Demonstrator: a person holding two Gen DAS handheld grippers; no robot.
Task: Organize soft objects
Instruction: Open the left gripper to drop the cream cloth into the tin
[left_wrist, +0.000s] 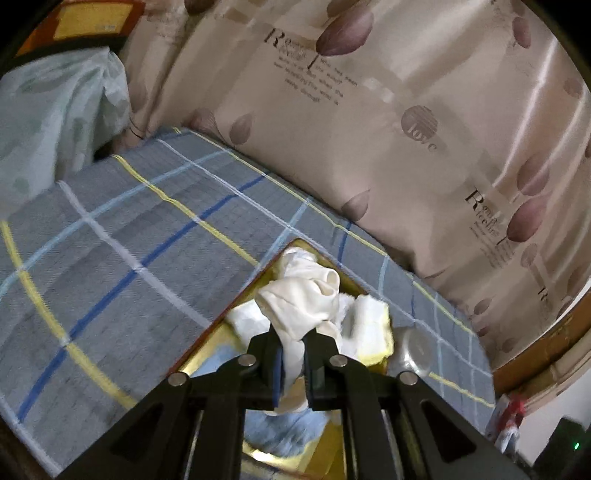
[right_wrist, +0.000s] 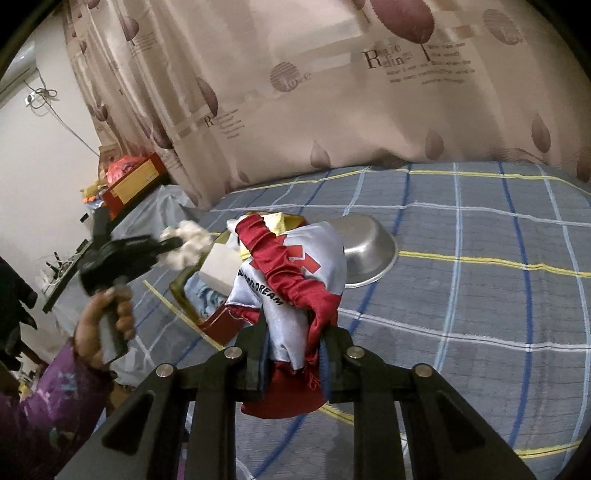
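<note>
My left gripper is shut on a cream-white cloth, held bunched above a gold-lined box. The box holds more soft items: white and yellow cloths and a light blue one. In the right wrist view my right gripper is shut on a red and white satin cloth with printed letters, lifted over the bed. The same view shows the left gripper at the left, in a person's hand, with the white cloth over the box.
A grey plaid bedspread covers the bed. A steel bowl sits beside the box. A patterned beige curtain hangs behind the bed. A pale plastic-wrapped bundle and red-yellow boxes lie at the far side.
</note>
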